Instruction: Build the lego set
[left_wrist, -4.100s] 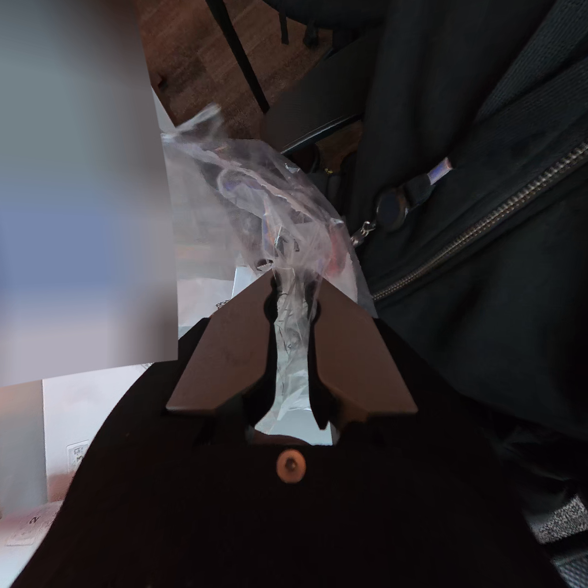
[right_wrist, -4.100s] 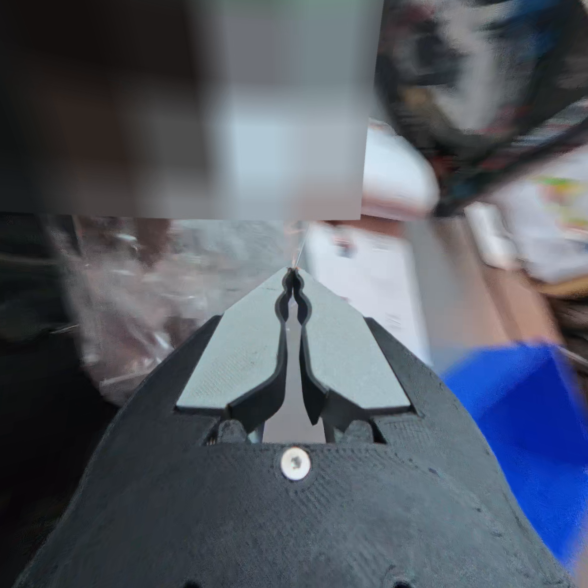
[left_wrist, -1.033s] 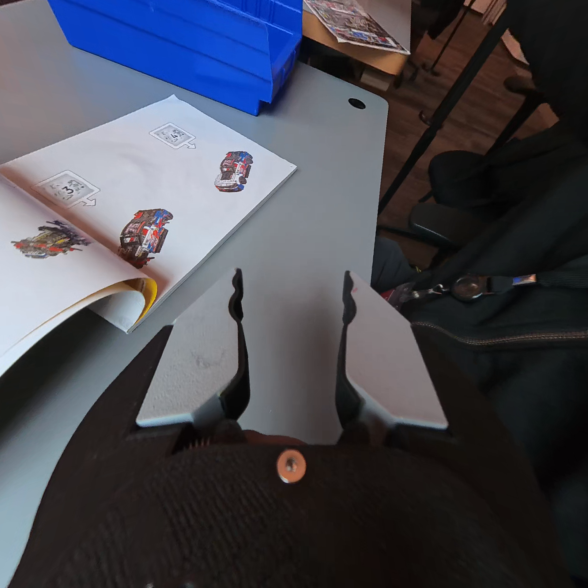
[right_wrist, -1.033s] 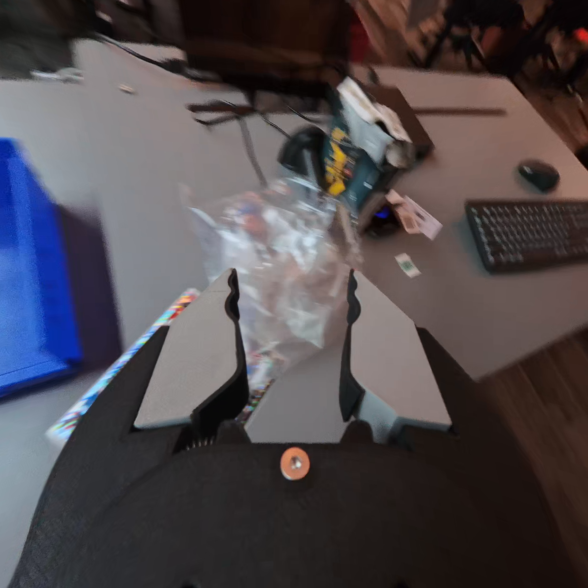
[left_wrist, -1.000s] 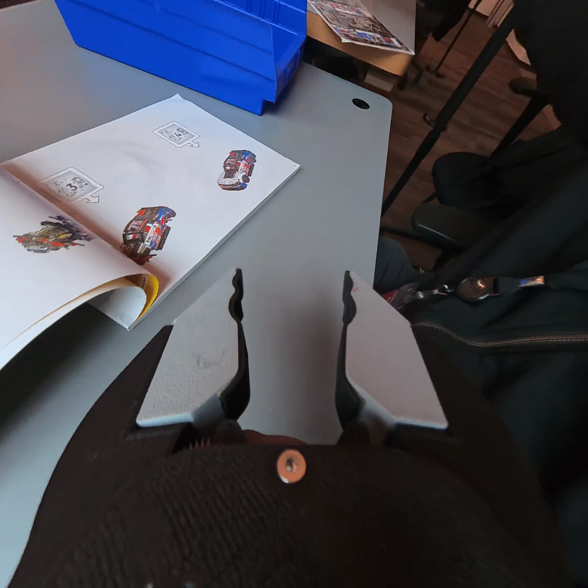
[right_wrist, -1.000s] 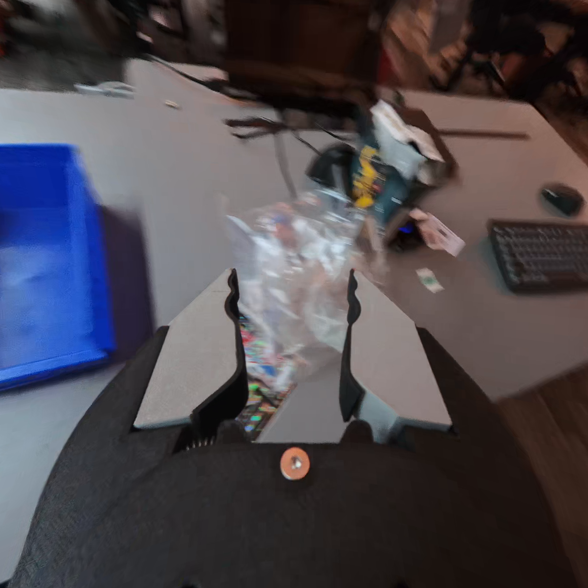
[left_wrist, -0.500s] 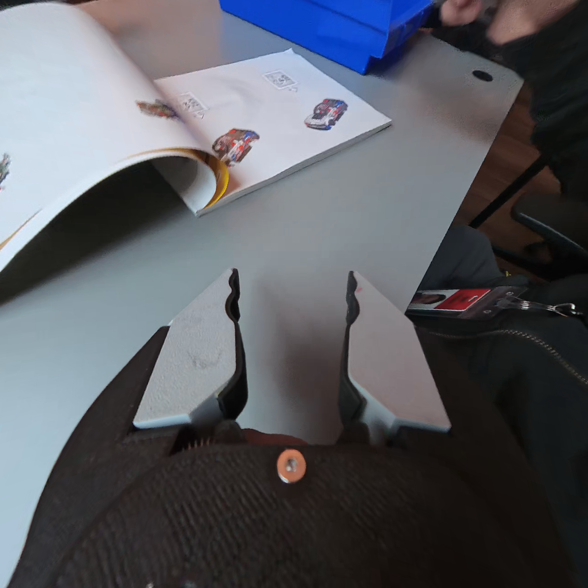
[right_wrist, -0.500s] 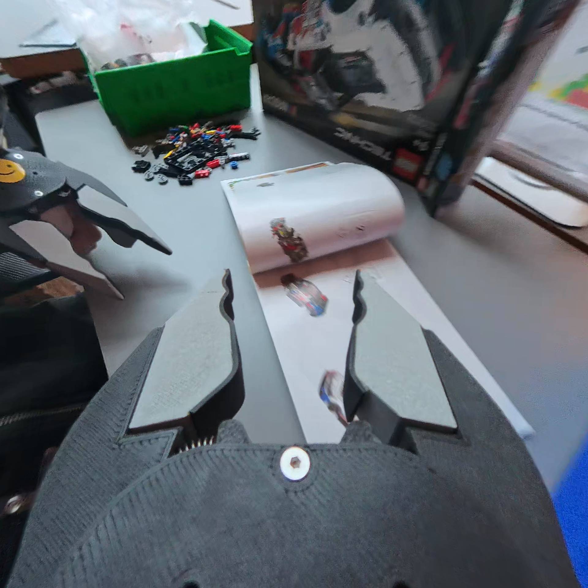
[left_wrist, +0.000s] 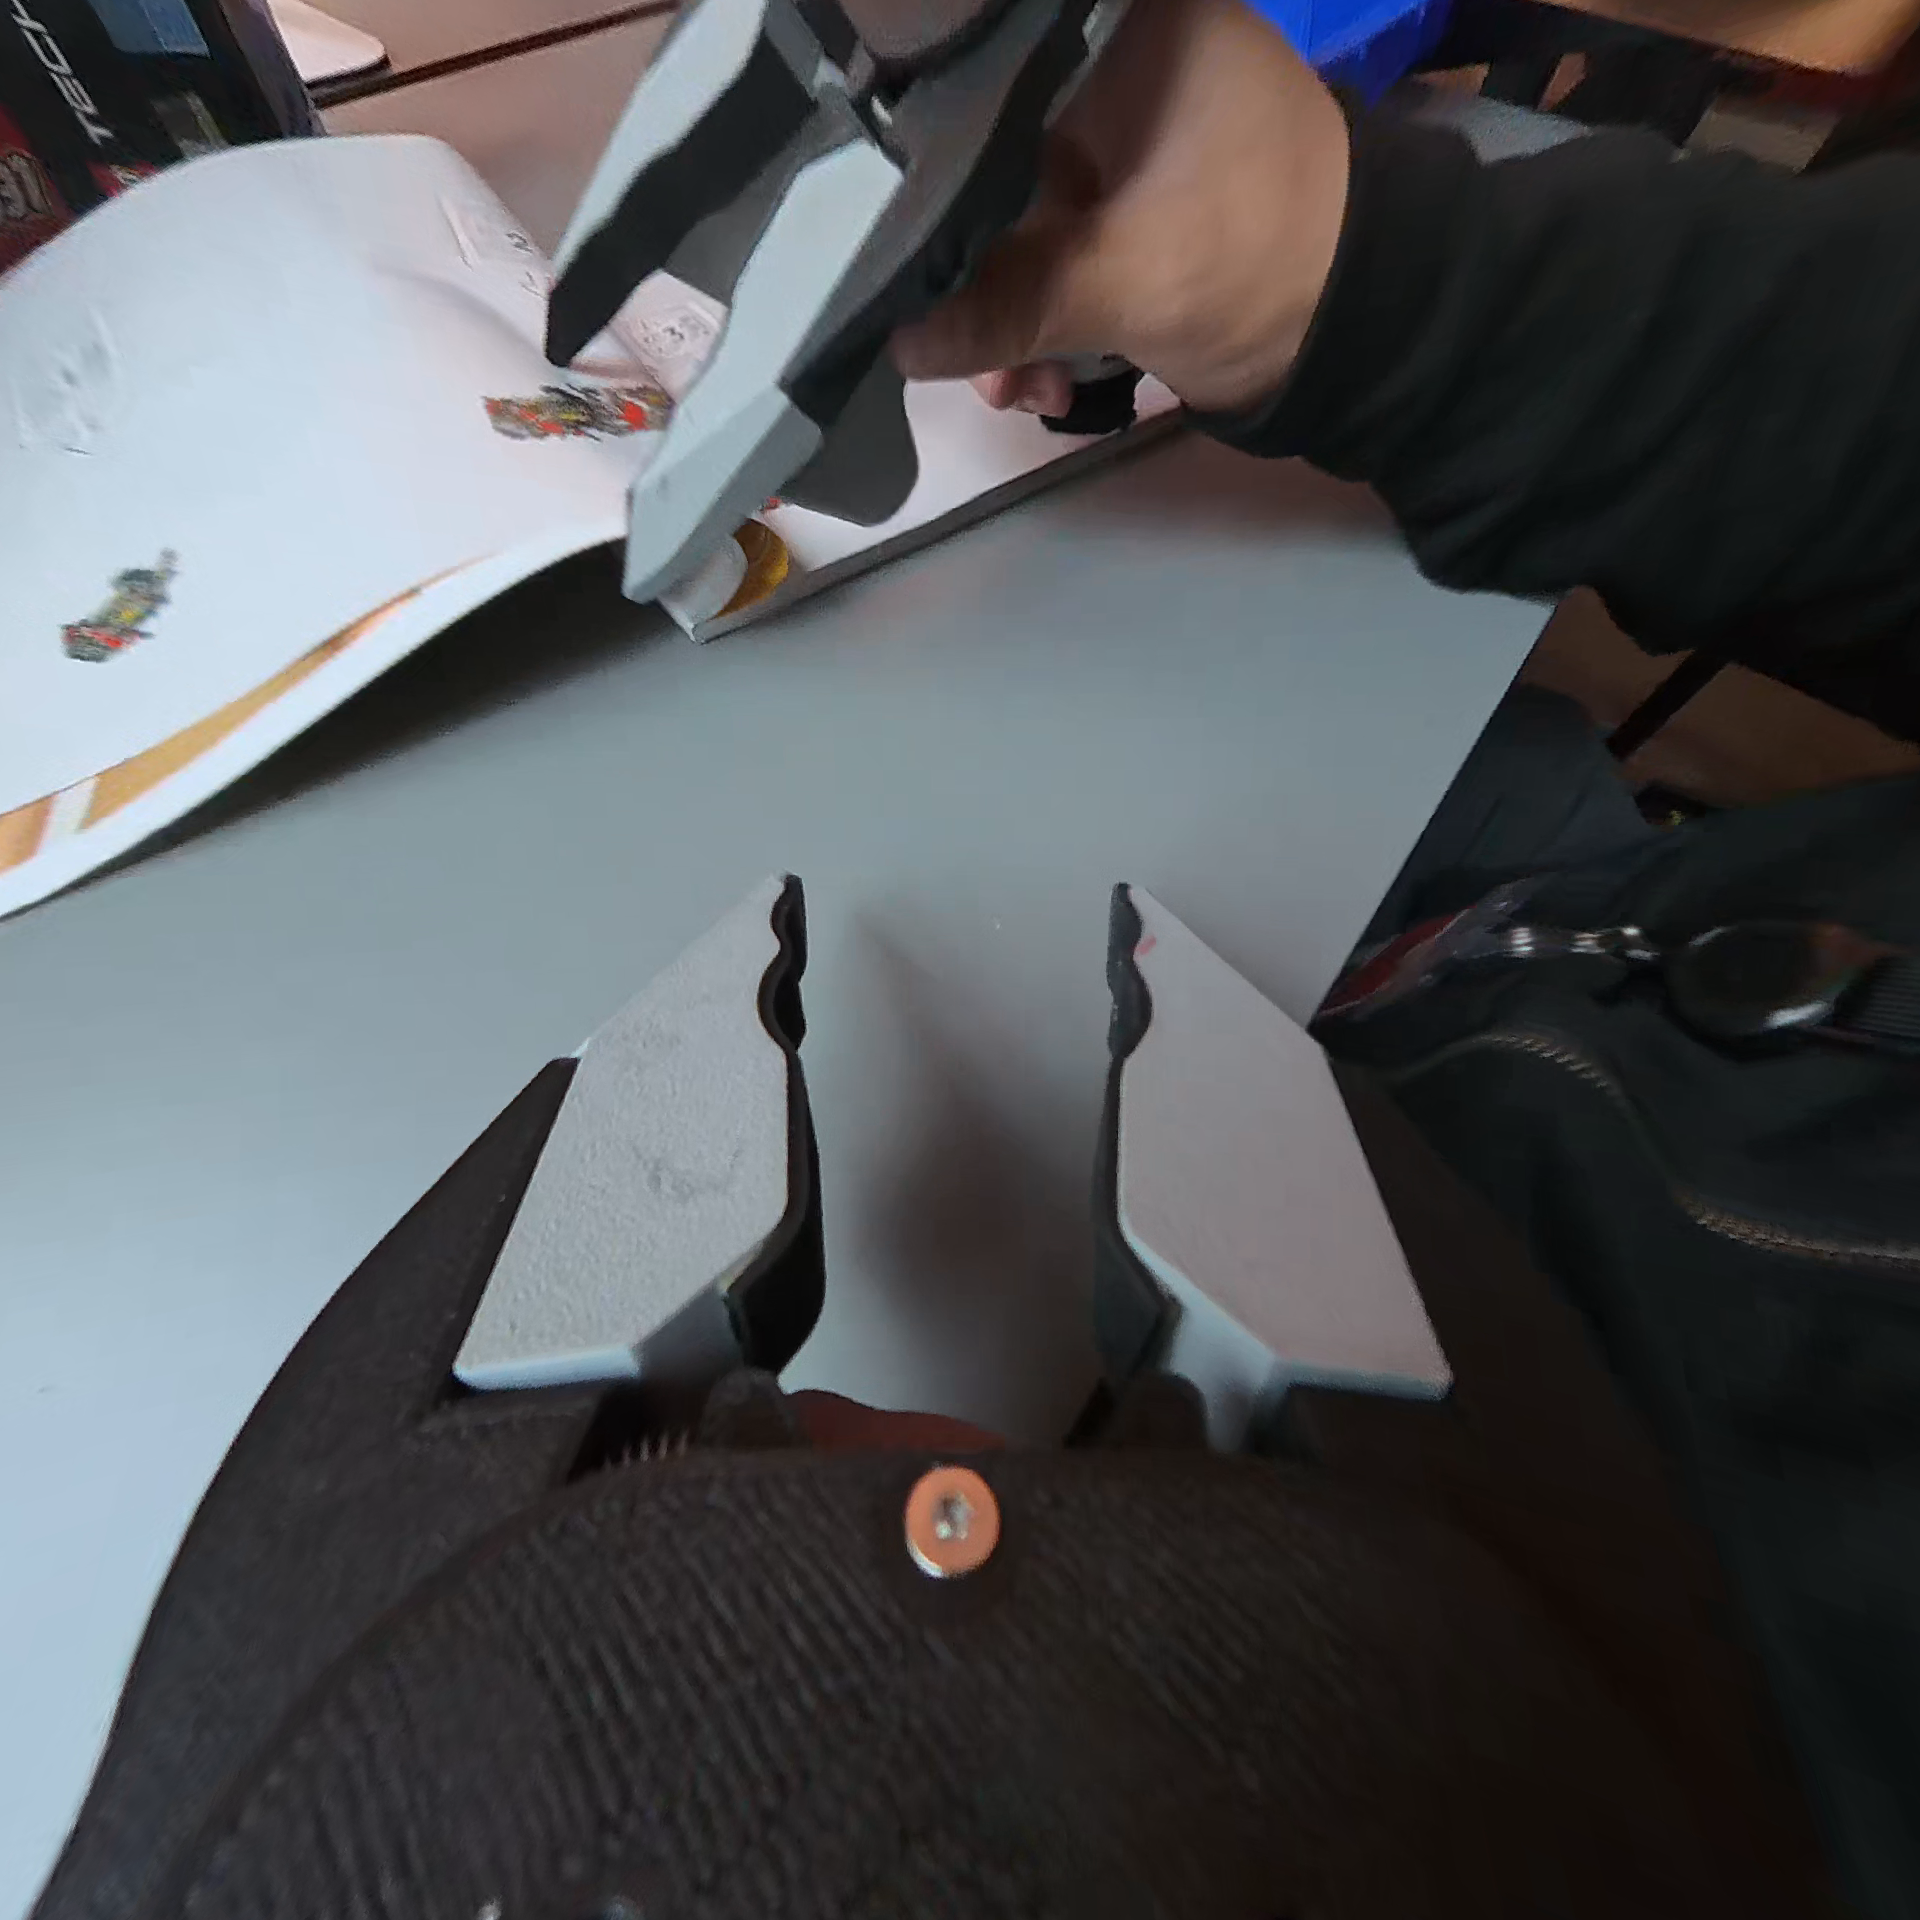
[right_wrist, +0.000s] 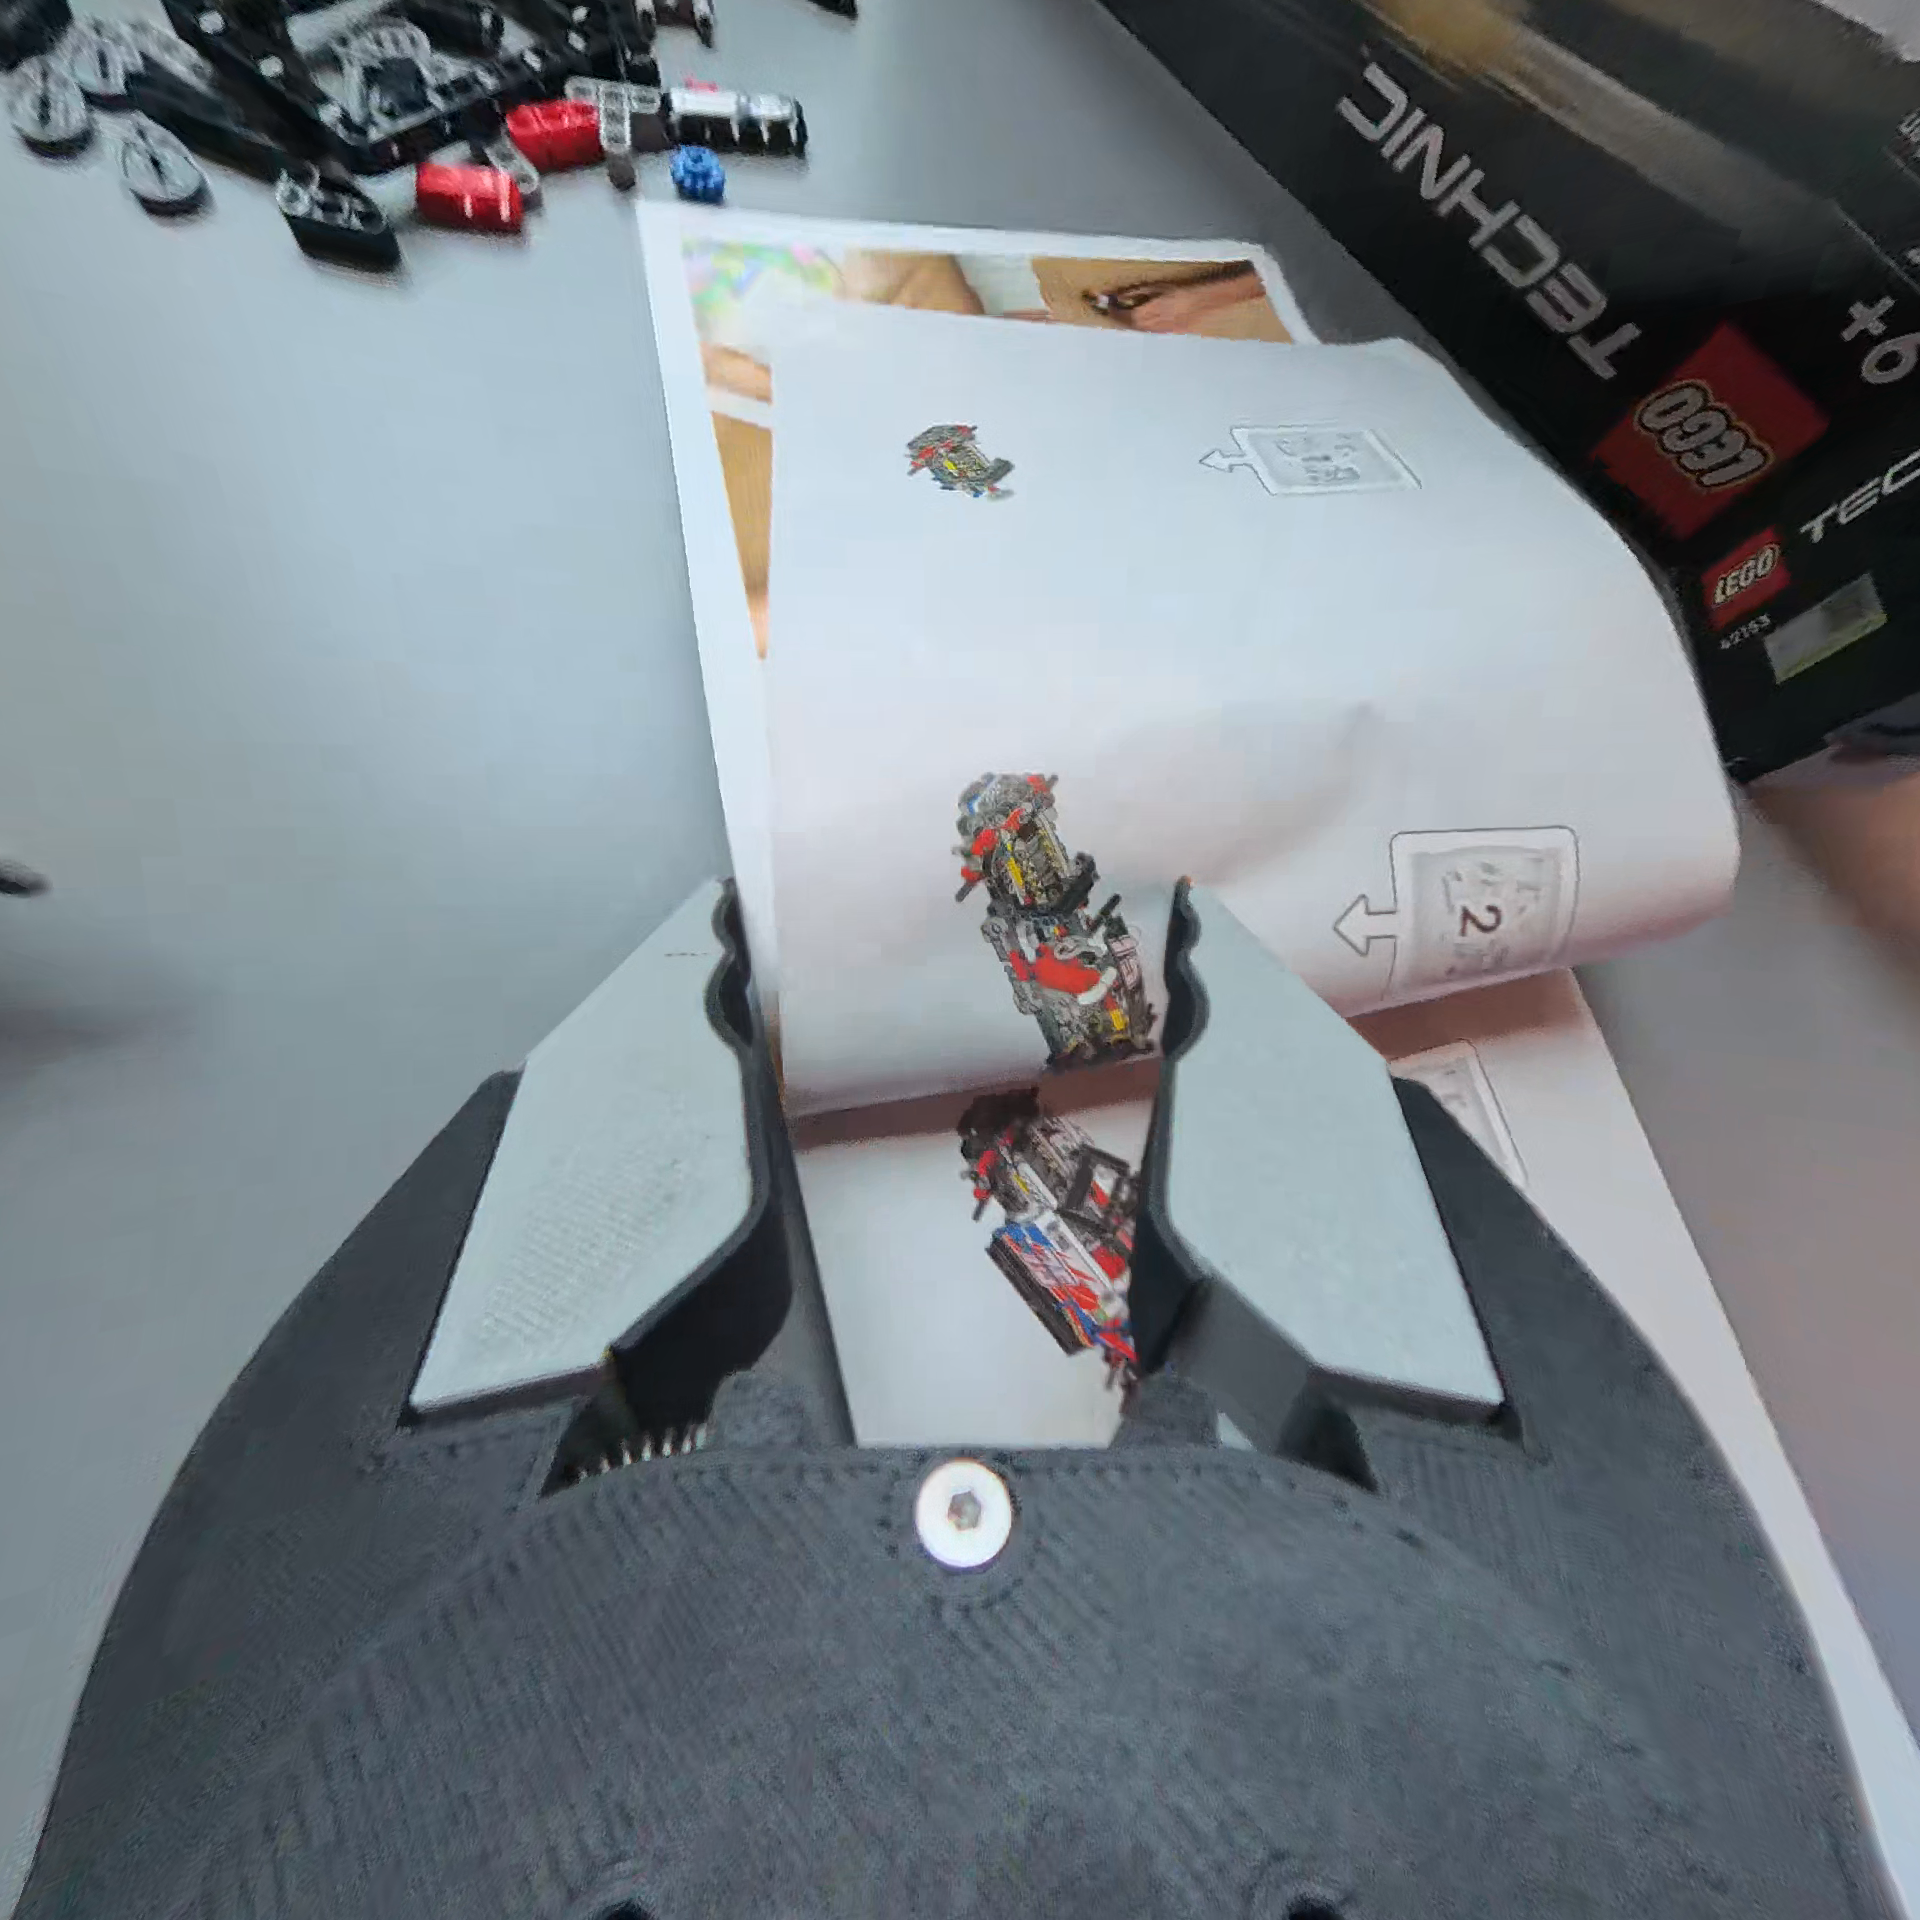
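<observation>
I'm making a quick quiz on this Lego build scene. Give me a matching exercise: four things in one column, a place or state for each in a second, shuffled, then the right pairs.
Things:
1. left gripper
2. right gripper
3. loose Lego pieces
4. black set box

Places or states:
A. scattered on the grey table, beyond the booklet's far corner
B. open, over bare table
C. along the booklet's right side
D. open, over the instruction booklet

Pairs: 1-B, 2-D, 3-A, 4-C

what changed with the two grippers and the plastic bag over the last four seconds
Both grippers let go of the plastic bag, which is out of view now. The left gripper moved down over the bare table. The right gripper swung to the booklet. For the last second both have been open and empty.
</observation>
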